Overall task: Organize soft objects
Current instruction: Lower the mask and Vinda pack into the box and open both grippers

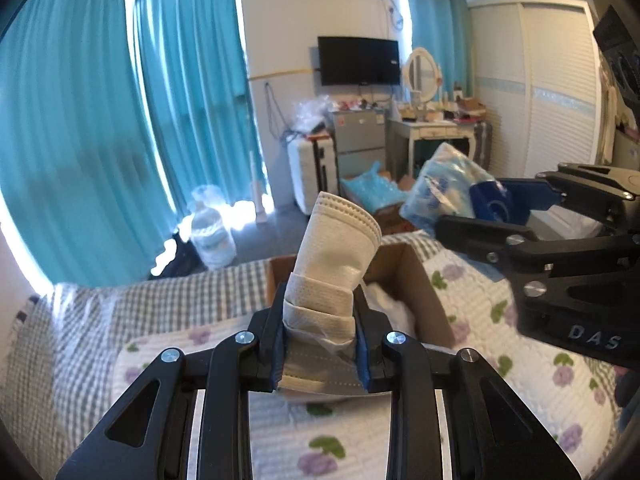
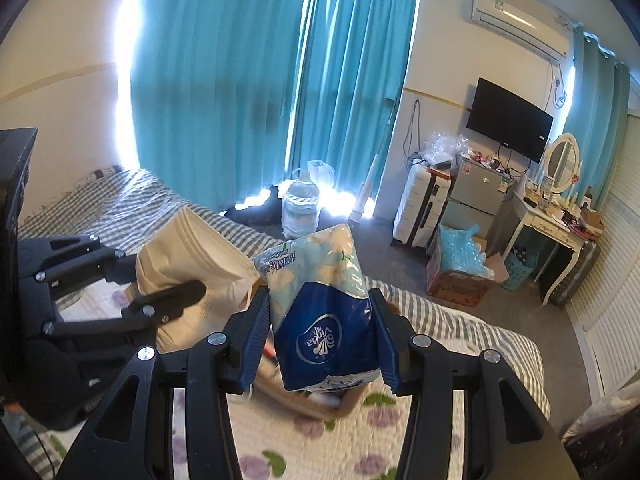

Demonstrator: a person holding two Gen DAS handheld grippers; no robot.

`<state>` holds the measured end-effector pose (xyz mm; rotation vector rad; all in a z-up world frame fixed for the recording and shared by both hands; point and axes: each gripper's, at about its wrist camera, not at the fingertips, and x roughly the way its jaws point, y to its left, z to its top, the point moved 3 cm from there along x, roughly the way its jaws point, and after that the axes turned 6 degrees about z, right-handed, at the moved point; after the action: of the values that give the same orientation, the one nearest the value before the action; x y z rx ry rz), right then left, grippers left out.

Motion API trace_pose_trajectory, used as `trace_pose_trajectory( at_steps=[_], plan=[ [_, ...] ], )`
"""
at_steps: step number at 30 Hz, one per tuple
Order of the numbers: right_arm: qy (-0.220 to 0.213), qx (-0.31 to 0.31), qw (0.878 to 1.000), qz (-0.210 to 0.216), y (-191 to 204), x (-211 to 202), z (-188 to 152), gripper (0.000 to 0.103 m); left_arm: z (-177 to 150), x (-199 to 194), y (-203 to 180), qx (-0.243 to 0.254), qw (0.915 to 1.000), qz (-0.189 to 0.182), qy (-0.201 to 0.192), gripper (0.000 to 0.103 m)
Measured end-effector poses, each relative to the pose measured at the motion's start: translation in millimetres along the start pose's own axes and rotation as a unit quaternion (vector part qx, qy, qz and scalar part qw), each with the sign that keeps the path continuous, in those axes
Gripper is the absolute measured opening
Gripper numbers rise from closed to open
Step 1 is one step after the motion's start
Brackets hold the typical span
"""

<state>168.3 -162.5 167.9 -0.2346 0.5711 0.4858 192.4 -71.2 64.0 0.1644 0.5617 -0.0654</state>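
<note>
Teal curtains point(image 2: 256, 80); wall TV point(image 2: 509, 120); water jug point(image 2: 300, 210); suitcase point(image 2: 420, 212) beside fridge point(image 2: 476, 196).

Both wrist views face curtains point(image 1: 120, 120), close over bed point(image 1: 80, 320); share box point(image 1: 404, 276).

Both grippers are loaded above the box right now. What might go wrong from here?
The left gripper pinches only the bottom of the face mask stack, which leans and could fan out. The right gripper holds the tissue pack close by; both heading for the cardboard box may collide.
</note>
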Motion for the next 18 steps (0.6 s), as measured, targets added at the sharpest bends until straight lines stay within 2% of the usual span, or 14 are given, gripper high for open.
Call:
trace_pose_trajectory(
  at_steps=[7, 12, 18],
  plan=[
    [0.018, 0.019, 1.0, -0.006, -36, 85, 9, 0.047, -1, 78, -2, -0.008, 0.9997, -0.005, 0.024, 0.027],
    [0.044, 0.037, 0.998, -0.004, -62, 144, -12, 0.047, -16, 128, -8, -0.009, 0.9989, -0.01, 0.045, 0.028],
    [0.07, 0.058, 0.996, 0.0, -78, 200, -43, 0.049, -28, 150, -18, 0.004, 0.9983, -0.009, 0.058, 0.032]
  ],
)
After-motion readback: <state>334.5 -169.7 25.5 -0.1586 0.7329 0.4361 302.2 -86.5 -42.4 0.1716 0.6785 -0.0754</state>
